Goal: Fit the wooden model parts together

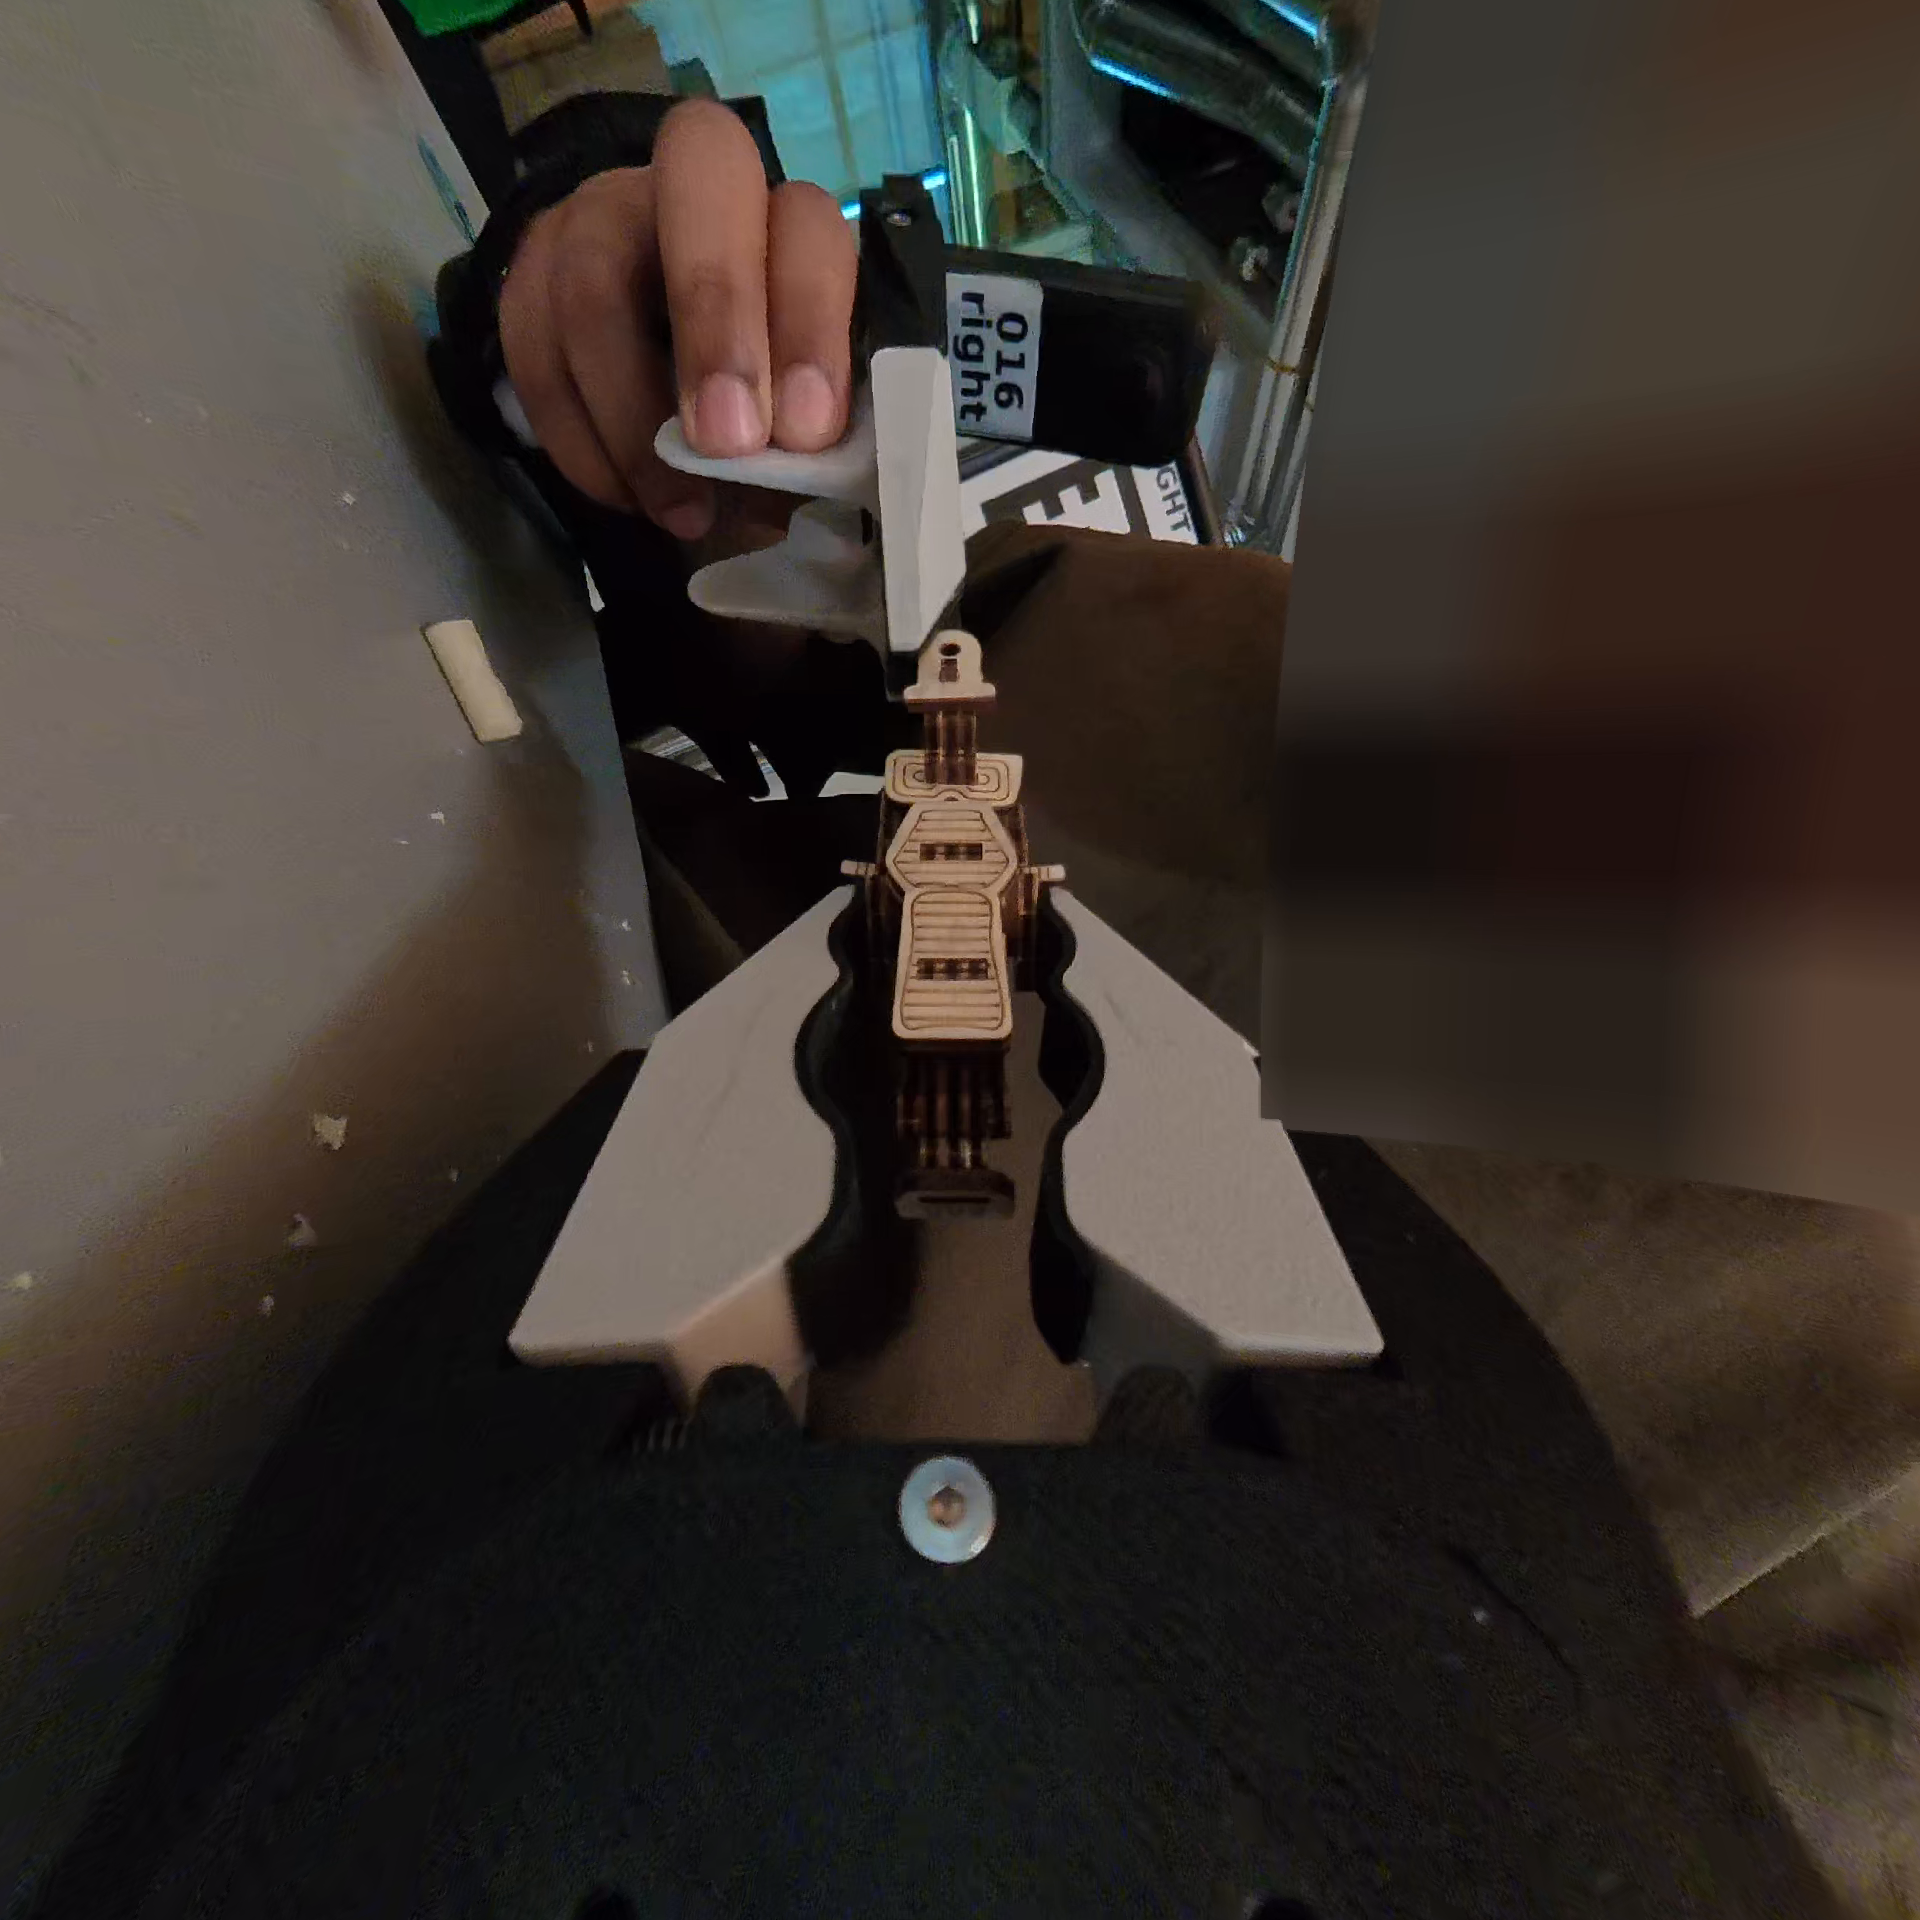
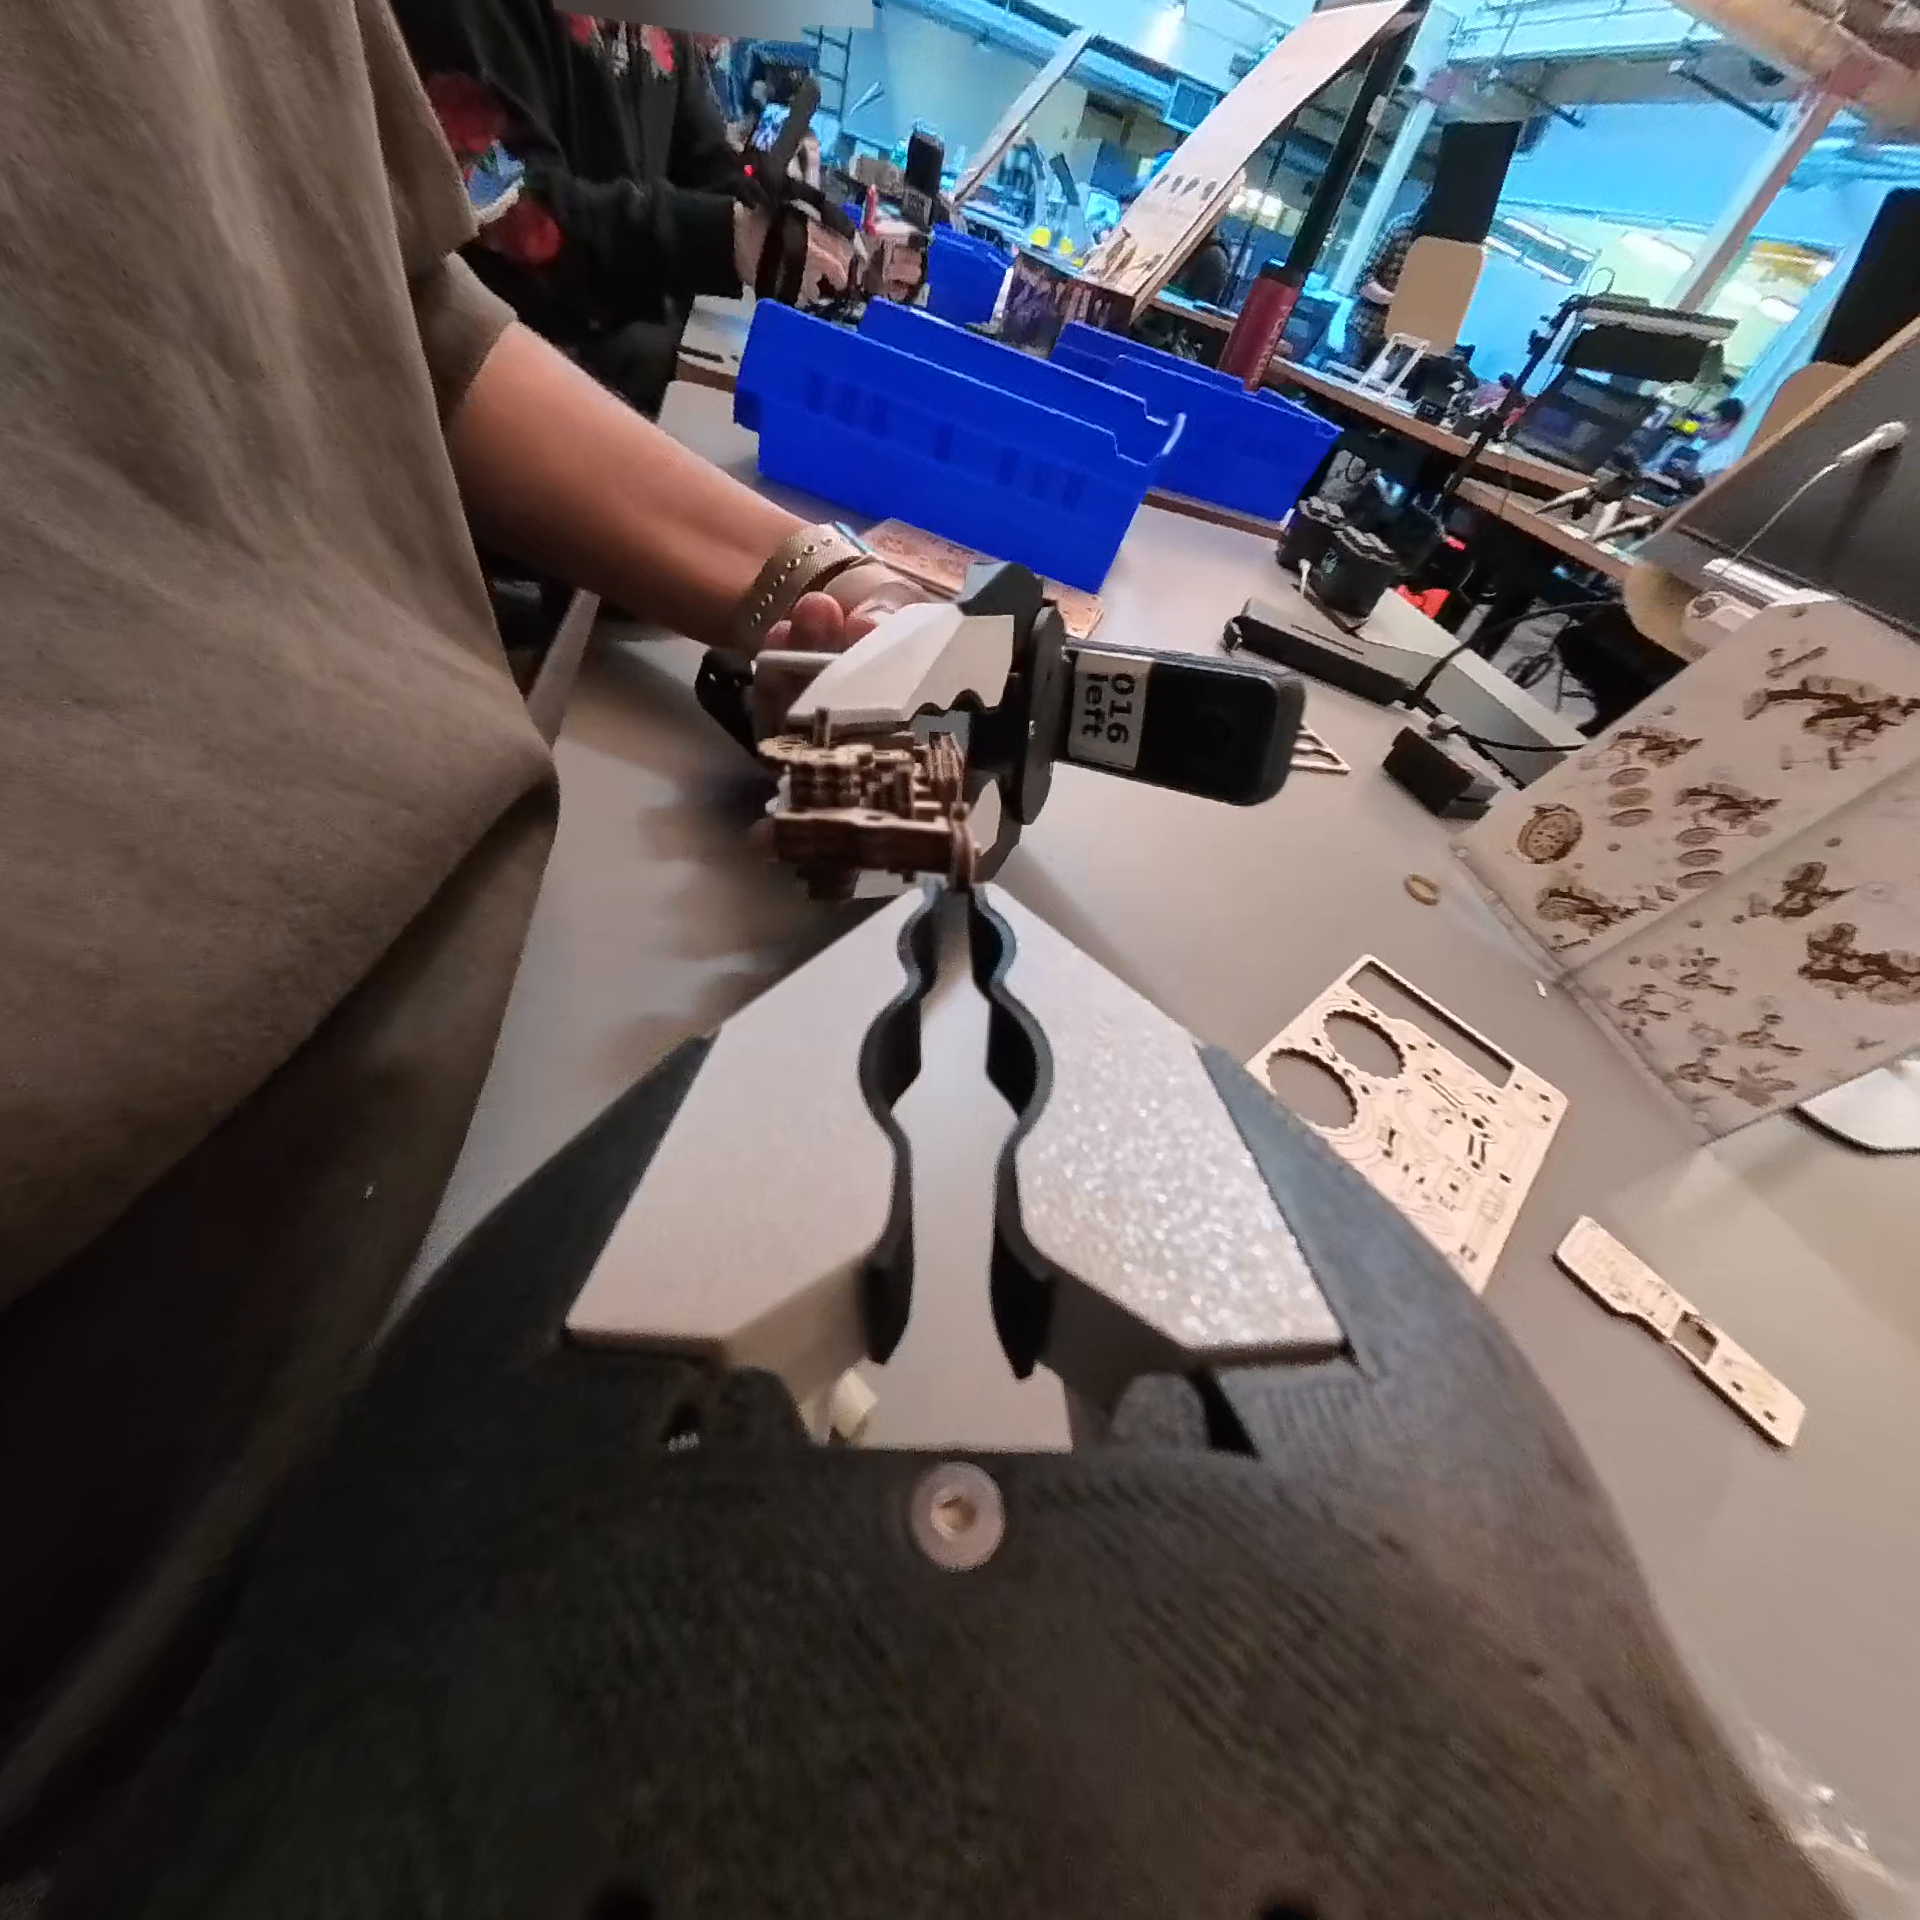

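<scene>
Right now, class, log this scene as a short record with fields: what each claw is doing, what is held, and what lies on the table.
Left claw: shut on the wooden model, gripping its sides
Right claw: nearly closed, pinching a small piece at the model's end
Model state: partly assembled, held off the table
Table items: punched-out wooden sheet, small wooden strip, blue bins
</scene>
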`<action>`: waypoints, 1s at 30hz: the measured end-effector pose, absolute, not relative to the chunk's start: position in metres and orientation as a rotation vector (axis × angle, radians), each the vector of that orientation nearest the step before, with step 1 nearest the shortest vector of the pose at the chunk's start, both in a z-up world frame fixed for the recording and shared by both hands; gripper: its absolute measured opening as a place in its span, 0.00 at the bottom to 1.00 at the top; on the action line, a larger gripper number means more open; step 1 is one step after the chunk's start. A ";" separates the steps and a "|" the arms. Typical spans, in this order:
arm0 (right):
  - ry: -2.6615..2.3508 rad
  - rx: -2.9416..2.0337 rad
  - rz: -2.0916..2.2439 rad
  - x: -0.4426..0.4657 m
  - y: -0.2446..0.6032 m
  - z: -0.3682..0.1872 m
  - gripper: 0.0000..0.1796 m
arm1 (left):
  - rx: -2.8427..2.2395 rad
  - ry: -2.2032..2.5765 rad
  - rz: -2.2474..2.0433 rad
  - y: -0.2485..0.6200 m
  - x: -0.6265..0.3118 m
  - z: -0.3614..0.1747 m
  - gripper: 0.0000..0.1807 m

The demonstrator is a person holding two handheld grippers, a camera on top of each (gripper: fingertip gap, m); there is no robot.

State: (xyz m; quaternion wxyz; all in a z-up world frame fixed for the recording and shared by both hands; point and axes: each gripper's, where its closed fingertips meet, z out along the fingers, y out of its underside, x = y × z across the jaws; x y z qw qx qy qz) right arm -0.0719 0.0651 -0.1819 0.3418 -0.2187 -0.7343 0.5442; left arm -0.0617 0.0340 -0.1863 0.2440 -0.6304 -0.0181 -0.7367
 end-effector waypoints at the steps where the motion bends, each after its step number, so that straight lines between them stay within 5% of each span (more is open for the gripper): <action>1: -1.905 -0.580 1.436 -0.072 0.067 -0.181 0.02 | -1.718 -0.058 -2.012 0.035 -0.062 -0.186 0.14; 15: -1.920 -0.631 1.500 -0.071 0.063 -0.183 0.16 | -1.713 -0.119 -2.021 0.040 -0.062 -0.189 0.14; 24: -1.916 -0.632 1.512 -0.070 0.065 -0.181 0.13 | -1.706 -0.120 -2.023 0.041 -0.062 -0.188 0.14; 30: -1.930 -0.643 1.530 -0.069 0.060 -0.181 0.28 | -1.699 -0.144 -2.010 0.044 -0.065 -0.188 0.14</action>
